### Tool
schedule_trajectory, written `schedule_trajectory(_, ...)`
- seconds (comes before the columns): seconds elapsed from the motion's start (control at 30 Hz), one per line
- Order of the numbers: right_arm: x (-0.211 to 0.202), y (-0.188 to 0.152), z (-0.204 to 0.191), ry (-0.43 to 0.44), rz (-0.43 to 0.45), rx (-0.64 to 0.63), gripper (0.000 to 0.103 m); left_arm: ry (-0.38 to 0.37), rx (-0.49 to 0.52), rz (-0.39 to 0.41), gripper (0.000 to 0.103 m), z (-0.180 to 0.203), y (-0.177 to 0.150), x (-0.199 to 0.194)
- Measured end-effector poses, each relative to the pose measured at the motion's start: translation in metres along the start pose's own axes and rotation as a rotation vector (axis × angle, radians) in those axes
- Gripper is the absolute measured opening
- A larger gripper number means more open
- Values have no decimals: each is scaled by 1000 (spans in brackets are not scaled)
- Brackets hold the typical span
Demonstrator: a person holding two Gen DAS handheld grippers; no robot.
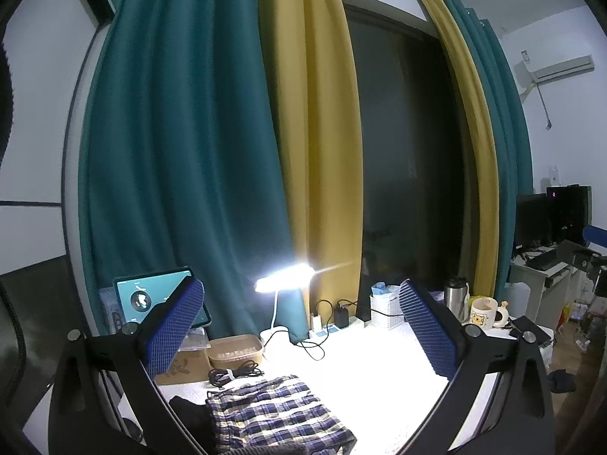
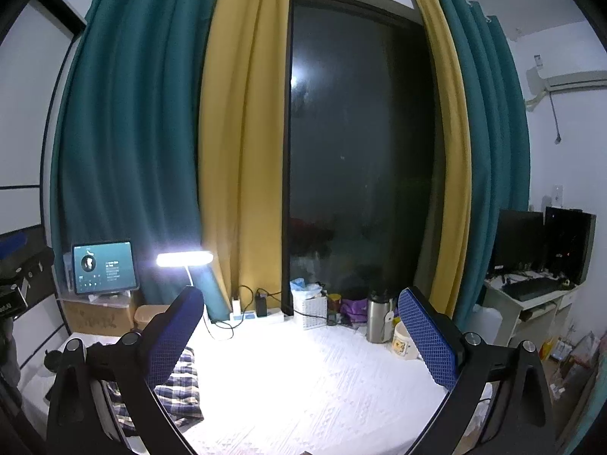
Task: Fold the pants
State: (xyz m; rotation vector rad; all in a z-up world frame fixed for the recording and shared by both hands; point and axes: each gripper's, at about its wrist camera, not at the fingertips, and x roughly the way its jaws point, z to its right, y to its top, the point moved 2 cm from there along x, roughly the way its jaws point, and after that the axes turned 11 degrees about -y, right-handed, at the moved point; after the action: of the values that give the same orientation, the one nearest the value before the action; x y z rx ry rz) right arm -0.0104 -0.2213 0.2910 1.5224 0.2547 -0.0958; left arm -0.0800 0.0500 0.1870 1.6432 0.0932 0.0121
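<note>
Folded plaid pants (image 1: 277,413) in blue, white and yellow checks lie on the white table cover (image 1: 360,379), low in the left wrist view. A dark garment (image 1: 189,413) lies against their left side. My left gripper (image 1: 299,326) hangs open above and behind them, its blue pads wide apart with nothing between. In the right wrist view the plaid pants (image 2: 178,383) show at the lower left, partly hidden behind the left finger. My right gripper (image 2: 299,333) is open and empty over the bare white cover (image 2: 303,379), to the right of the pants.
At the table's back stand a lit desk lamp (image 1: 284,280), a tablet (image 1: 151,295), a tan box (image 1: 235,350), a coiled black cable (image 1: 233,373), a power strip with chargers (image 2: 258,314), a white basket (image 2: 315,309), a steel flask (image 2: 379,316) and a mug (image 2: 404,341). Curtains hang behind.
</note>
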Motion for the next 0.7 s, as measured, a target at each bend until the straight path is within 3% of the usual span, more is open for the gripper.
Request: schedule_trajectory(0.7,-28,35,2,-13,84,-3,103,53,-63,20,102,-17,11,-11)
